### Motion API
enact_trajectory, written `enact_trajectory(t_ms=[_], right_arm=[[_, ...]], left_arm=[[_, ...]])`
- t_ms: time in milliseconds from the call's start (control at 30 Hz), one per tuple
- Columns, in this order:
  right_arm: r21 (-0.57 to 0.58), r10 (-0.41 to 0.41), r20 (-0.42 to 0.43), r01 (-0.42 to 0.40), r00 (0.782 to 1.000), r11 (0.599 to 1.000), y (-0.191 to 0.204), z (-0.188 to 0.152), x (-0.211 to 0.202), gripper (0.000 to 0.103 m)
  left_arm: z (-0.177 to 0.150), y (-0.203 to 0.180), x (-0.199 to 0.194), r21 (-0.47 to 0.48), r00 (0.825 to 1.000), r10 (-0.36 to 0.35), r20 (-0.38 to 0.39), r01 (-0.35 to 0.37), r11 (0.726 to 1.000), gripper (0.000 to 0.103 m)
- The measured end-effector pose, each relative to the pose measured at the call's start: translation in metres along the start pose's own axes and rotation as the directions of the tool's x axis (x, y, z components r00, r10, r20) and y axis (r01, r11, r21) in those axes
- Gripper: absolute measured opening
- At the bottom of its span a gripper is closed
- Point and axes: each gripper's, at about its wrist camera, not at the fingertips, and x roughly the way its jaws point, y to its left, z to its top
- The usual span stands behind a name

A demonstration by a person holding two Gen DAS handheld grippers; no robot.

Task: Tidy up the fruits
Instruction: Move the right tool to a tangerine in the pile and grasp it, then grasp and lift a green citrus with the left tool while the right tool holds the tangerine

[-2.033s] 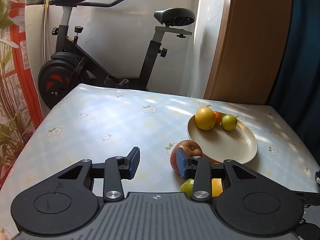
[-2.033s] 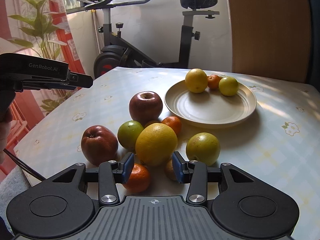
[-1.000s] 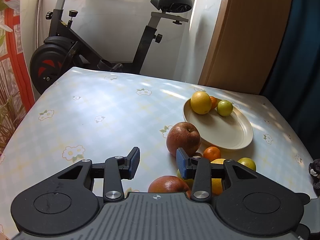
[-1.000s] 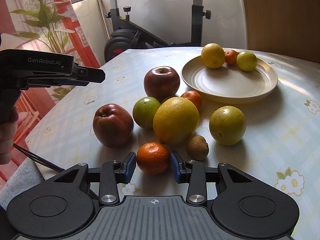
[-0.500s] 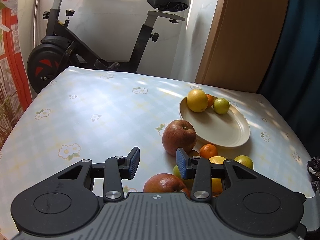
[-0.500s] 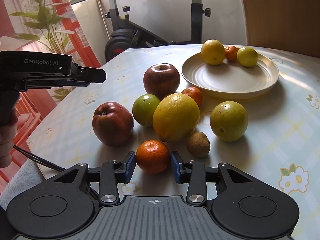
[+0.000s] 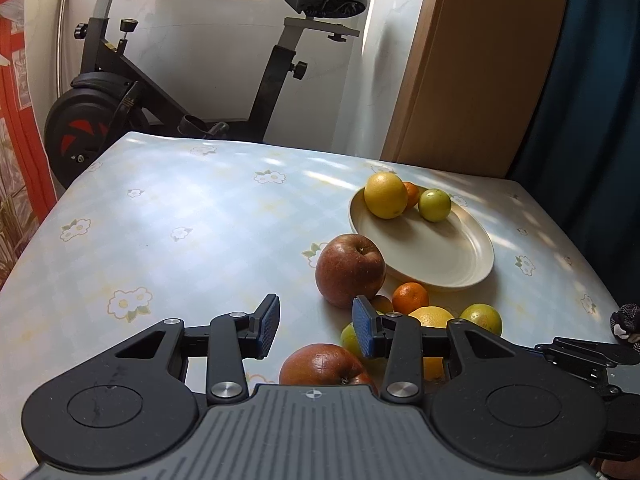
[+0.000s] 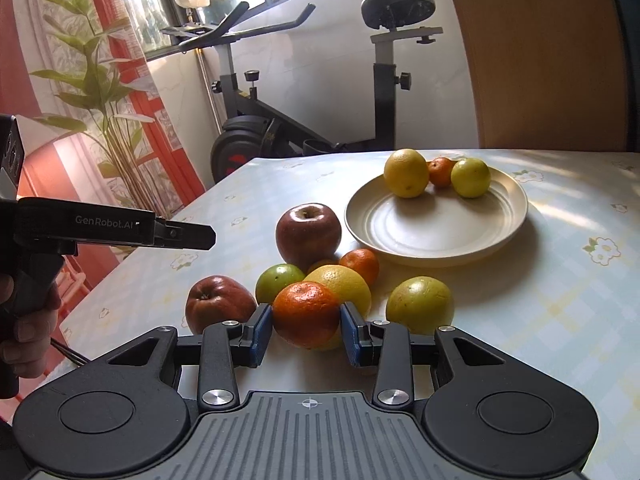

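A flowered table point(image 8: 560, 300) stood before an exercise bike point(image 8: 320, 120), fruit being sorted onto a plate point(image 8: 436, 248).

The right gripper point(image 8: 306, 326) was pinched on a mandarin point(image 8: 306, 312), which appeared raised off the cloth in front of the loose pile, probably for carrying to the plate at one o'clock. Three fruits had been gathered at the plate's far rim, so its near half was left free. The left gripper point(image 7: 316, 326) was held spread and empty above a red apple point(image 7: 324, 366), seemingly kept clear at nine o'clock of the pile.
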Motion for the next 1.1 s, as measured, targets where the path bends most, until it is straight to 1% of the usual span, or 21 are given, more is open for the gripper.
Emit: enact_trajectory(t_ms=[133, 233, 333, 400, 433, 500, 533, 633, 700, 800, 867, 1000, 1100], right_arm=[[0.0, -0.035, 0.014, 0.035, 0.999, 0.999, -0.007, 0.003, -0.004, 0.034], [0.003, -0.04, 0.028, 0.04, 0.999, 0.999, -0.011, 0.004, -0.006, 0.034], [-0.003, -0.054, 0.02, 0.054, 0.998, 0.999, -0.016, 0.006, -0.006, 0.034], [-0.008, -0.067, 0.022, 0.067, 0.998, 0.998, -0.019, 0.007, -0.006, 0.034], [-0.001, -0.07, 0.024, 0.07, 0.997, 0.998, -0.022, 0.007, -0.007, 0.034], [0.019, -0.079, 0.03, 0.079, 0.996, 0.997, -0.028, 0.008, -0.009, 0.034], [0.025, -0.083, 0.033, 0.083, 0.996, 0.996, -0.03, 0.008, -0.01, 0.034], [0.038, -0.096, 0.044, 0.094, 0.994, 0.995, -0.035, 0.009, -0.011, 0.034], [0.056, -0.102, 0.038, 0.099, 0.994, 0.993, -0.039, 0.01, -0.01, 0.034], [0.078, -0.104, 0.027, 0.102, 0.994, 0.992, -0.043, 0.01, -0.008, 0.034], [0.076, -0.105, 0.029, 0.102, 0.994, 0.992, -0.043, 0.011, -0.008, 0.034], [0.079, -0.103, 0.036, 0.1, 0.994, 0.992, -0.044, 0.01, -0.011, 0.034], [0.083, -0.107, 0.036, 0.104, 0.994, 0.991, -0.044, 0.01, -0.012, 0.034]], left_arm=[[-0.003, -0.004, 0.006, 0.013, 0.999, -0.035, -0.036, 0.035, 0.999, 0.042], [-0.004, -0.006, 0.011, 0.02, 0.997, -0.054, -0.047, 0.055, 0.998, 0.042], [-0.002, -0.011, 0.015, 0.063, 0.998, -0.057, -0.039, 0.059, 0.996, 0.04], [0.0, -0.015, 0.018, 0.118, 0.997, -0.067, -0.042, 0.071, 0.991, 0.04], [0.001, -0.017, 0.02, 0.149, 0.996, -0.077, -0.052, 0.084, 0.985, 0.04], [0.002, -0.018, 0.024, 0.181, 0.992, -0.094, -0.078, 0.107, 0.978, 0.04], [0.003, -0.019, 0.027, 0.205, 0.989, -0.112, -0.1, 0.131, 0.97, 0.04], [0.002, -0.02, 0.032, 0.255, 0.981, -0.147, -0.129, 0.176, 0.951, 0.041], [0.003, -0.018, 0.038, 0.265, 0.971, -0.177, -0.162, 0.215, 0.94, 0.041], [0.004, -0.018, 0.049, 0.262, 0.957, -0.198, -0.21, 0.25, 0.932, 0.041], [0.005, -0.02, 0.053, 0.289, 0.951, -0.203, -0.233, 0.267, 0.919, 0.041], [0.007, -0.026, 0.062, 0.383, 0.949, -0.176, -0.261, 0.27, 0.883, 0.041], [0.008, -0.027, 0.068, 0.405, 0.939, -0.182, -0.29, 0.293, 0.866, 0.041]])
